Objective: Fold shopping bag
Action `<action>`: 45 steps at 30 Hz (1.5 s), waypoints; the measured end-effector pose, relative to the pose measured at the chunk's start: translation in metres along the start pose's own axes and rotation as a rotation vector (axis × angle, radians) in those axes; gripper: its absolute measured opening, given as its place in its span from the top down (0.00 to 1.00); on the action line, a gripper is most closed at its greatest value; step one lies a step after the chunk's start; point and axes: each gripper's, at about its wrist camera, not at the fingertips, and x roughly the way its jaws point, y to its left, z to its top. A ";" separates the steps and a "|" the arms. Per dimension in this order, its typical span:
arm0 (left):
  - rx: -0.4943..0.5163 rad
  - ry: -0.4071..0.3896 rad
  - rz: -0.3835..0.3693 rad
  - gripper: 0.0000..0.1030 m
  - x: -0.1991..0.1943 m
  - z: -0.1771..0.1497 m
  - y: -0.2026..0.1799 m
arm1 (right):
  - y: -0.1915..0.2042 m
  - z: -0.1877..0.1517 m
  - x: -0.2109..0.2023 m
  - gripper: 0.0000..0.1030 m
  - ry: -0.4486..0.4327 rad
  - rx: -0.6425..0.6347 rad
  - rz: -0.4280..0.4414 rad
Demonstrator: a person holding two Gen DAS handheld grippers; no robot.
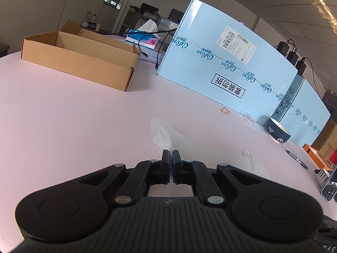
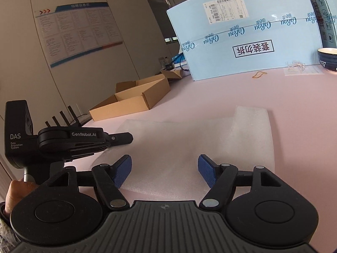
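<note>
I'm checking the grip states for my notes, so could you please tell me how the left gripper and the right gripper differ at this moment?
The left gripper has its jaws shut, pinching a thin edge of the translucent shopping bag; the right gripper has its jaws wide apart and holds nothing. The left one meets the bag at its edge, while the right one hovers over the bag's near part, pads clear of it. Both are black two-finger tools over the pink table.

Bright, sharp, fisheye-bent edges
</note>
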 end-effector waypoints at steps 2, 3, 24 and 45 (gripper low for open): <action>-0.003 0.008 0.003 0.98 0.002 -0.002 0.001 | -0.005 0.002 -0.004 0.33 -0.011 -0.006 -0.038; -0.001 0.015 0.006 0.98 0.004 -0.003 0.001 | -0.008 0.003 -0.007 0.30 -0.021 -0.009 -0.069; 0.068 0.022 0.045 0.97 0.009 -0.006 -0.008 | -0.082 0.004 -0.064 0.20 -0.154 0.144 -0.335; 0.070 -0.077 0.022 0.73 -0.030 -0.001 -0.004 | -0.093 0.009 -0.104 0.13 -0.269 0.167 -0.318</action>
